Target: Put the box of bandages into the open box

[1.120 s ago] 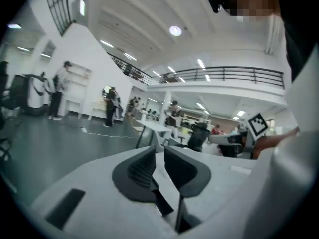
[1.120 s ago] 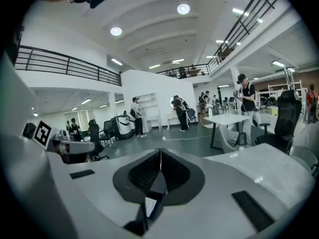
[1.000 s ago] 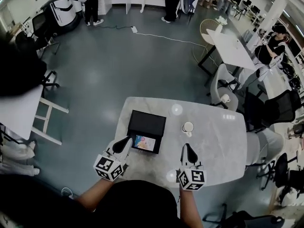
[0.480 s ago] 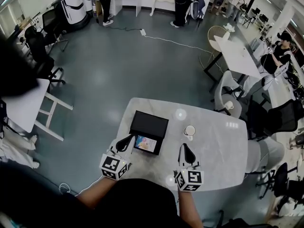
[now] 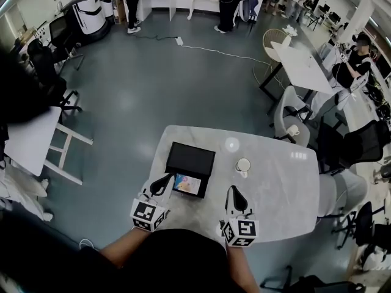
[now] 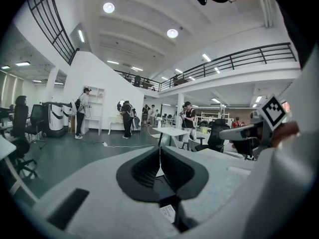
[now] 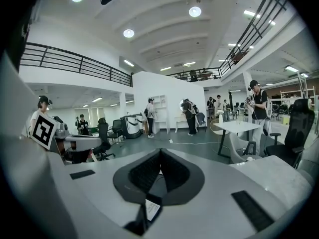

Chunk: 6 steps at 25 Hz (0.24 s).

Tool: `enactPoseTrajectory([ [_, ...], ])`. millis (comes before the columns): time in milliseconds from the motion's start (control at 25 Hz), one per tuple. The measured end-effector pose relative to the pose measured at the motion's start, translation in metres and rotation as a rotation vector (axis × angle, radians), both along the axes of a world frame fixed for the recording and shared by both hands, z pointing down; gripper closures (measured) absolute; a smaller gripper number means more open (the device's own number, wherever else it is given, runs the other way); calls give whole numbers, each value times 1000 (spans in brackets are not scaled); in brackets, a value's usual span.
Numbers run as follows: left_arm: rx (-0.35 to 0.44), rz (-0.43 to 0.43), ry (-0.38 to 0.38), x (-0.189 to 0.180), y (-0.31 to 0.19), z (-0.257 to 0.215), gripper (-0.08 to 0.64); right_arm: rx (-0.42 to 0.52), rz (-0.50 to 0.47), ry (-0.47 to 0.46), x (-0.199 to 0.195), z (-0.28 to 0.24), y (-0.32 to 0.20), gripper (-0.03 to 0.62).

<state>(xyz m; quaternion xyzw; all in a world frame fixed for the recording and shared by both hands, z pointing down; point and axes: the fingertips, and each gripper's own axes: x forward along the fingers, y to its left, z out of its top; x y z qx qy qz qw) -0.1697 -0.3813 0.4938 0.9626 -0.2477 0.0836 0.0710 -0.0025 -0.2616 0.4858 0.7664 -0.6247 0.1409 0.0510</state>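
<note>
Black box is apparently holding the bandages; left gripper and right gripper are hovering clenched (both empty), needing only withdrawal.

- The open box takes up the left part of the table, just beside the left gripper.
- A cup stands ahead of the right gripper.
- The table is bare between them and right of the cup.

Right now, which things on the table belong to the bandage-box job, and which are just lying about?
Job: open box, box of bandages lying inside it, left gripper, right gripper.
Lying about: white cup.
</note>
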Motion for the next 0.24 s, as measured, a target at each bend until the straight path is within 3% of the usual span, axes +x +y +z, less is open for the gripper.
enactPoseTrajectory([
  [240, -11, 1, -18, 5, -8, 8, 538, -38, 1, 9, 5, 12, -1, 580],
])
